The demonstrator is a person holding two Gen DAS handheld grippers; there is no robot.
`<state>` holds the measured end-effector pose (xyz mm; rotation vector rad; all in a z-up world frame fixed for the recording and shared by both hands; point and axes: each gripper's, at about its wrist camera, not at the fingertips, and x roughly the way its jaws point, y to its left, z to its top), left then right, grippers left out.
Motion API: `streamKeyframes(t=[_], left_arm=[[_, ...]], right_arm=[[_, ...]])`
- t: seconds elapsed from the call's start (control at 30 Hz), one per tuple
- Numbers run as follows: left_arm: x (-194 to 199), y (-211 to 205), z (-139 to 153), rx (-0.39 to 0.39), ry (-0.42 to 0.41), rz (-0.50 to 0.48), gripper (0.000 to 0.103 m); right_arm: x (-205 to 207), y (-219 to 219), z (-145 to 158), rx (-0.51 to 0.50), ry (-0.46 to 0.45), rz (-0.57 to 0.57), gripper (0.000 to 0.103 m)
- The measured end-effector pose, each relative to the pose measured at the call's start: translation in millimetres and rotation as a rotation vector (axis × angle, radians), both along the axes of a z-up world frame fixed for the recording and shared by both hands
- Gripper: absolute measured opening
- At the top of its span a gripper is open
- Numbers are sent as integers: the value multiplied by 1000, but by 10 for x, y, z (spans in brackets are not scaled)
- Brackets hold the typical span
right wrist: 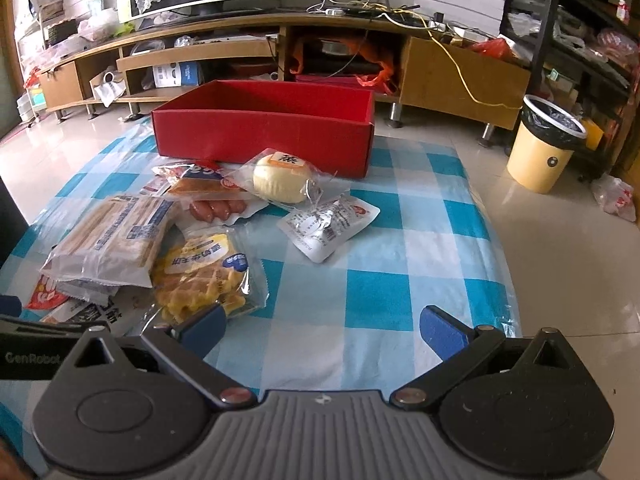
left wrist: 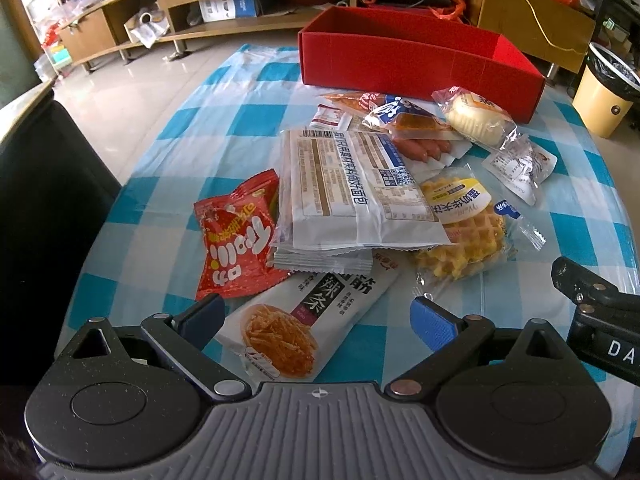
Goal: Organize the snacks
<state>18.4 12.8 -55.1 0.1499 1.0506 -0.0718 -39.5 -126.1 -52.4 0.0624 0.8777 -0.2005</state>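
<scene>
Snacks: a loose pile mid-surface; spicy-strip packet (left wrist: 300, 320) nearest, red chip bag (left wrist: 236, 236) at its 10 o'clock, waffle (left wrist: 460, 236) at its 2 o'clock.
Red box (left wrist: 400, 56): at 12 o'clock beyond the pile, open, seemingly empty.
Left hand-held gripper (left wrist: 316, 316): jaws spread wide, straddling the strip packet, nothing pinched.
Right hand-held gripper (right wrist: 320, 328): spread too, over bare checked cloth (right wrist: 380, 240), waffle just beside its left finger.
Best play: take the strip packet across its narrow width, pinch firmly, lift clear of the big bread packet (left wrist: 352, 188) overlapping it.
</scene>
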Motion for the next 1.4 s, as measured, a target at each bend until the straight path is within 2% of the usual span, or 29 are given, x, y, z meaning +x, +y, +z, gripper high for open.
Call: streamKeyframes(t=[1.4], left_arm=[[-8,10,12,-24,9,-17,100]], right_arm=[[6,36,-28,5,24,20,101]])
